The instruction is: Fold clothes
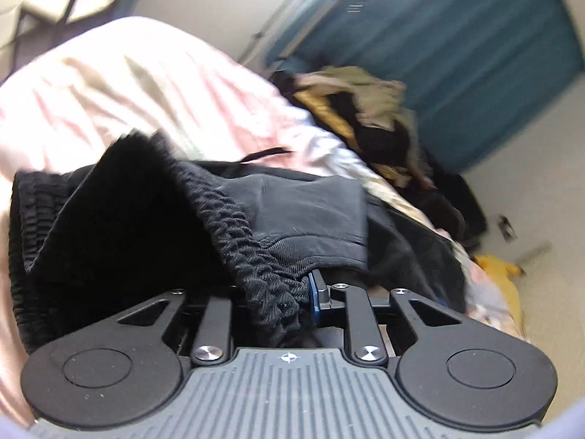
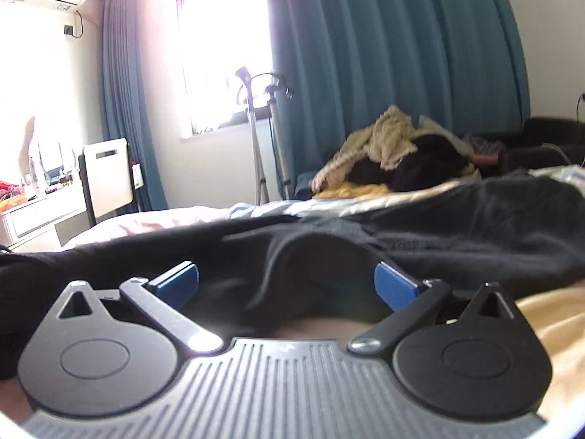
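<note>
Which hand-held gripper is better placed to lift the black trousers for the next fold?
The left hand-held gripper, I judge: the elastic waistband of the black trousers already sits pinched between its fingers. The right hand-held gripper stands open, with dark cloth between its blue pads but not gripped.

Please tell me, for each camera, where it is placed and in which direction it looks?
Left wrist: on the left tool, angled down at the black garment on the pink bedding; waistband pinched in the tool.
Right wrist: on the right tool, nearly level, toward the teal curtain; tool open.
Shared: garment, clothes pile, curtain.
</note>
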`<act>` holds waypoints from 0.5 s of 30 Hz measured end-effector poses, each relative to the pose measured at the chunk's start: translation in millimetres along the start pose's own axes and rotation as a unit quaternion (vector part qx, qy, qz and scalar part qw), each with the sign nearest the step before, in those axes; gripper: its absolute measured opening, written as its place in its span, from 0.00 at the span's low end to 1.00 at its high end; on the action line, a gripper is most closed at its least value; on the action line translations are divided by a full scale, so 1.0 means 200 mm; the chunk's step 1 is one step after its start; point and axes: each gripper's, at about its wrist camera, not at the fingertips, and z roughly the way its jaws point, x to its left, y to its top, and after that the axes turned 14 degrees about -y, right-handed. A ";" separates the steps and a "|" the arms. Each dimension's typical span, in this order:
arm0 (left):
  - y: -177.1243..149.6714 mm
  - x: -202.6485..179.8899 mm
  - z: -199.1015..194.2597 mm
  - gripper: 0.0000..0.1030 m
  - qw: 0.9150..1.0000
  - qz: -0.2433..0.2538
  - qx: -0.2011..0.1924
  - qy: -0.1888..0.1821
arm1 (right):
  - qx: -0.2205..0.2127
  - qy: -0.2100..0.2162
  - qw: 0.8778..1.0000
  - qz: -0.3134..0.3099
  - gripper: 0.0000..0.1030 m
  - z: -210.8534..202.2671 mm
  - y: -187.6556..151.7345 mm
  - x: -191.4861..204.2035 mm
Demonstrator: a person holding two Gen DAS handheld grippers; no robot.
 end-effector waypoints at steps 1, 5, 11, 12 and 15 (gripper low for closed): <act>-0.03 -0.05 -0.03 0.22 1.000 0.023 0.008 -0.004 | -0.004 0.007 1.000 0.008 1.00 -0.01 0.02 0.00; -0.18 -0.22 -0.13 0.21 0.994 0.094 0.050 -0.010 | 0.001 0.058 0.998 0.029 1.00 -0.08 0.08 0.04; -0.46 -0.19 -0.15 0.21 0.993 0.069 0.089 -0.036 | -0.025 0.125 0.991 -0.027 1.00 -0.23 0.13 0.27; -0.49 -0.17 -0.16 0.21 0.994 0.065 0.085 -0.037 | -0.021 0.137 0.989 -0.049 1.00 -0.23 0.11 0.33; -0.55 -0.14 -0.17 0.22 0.995 0.056 0.066 -0.041 | 0.017 0.166 0.980 -0.112 1.00 -0.22 0.00 0.46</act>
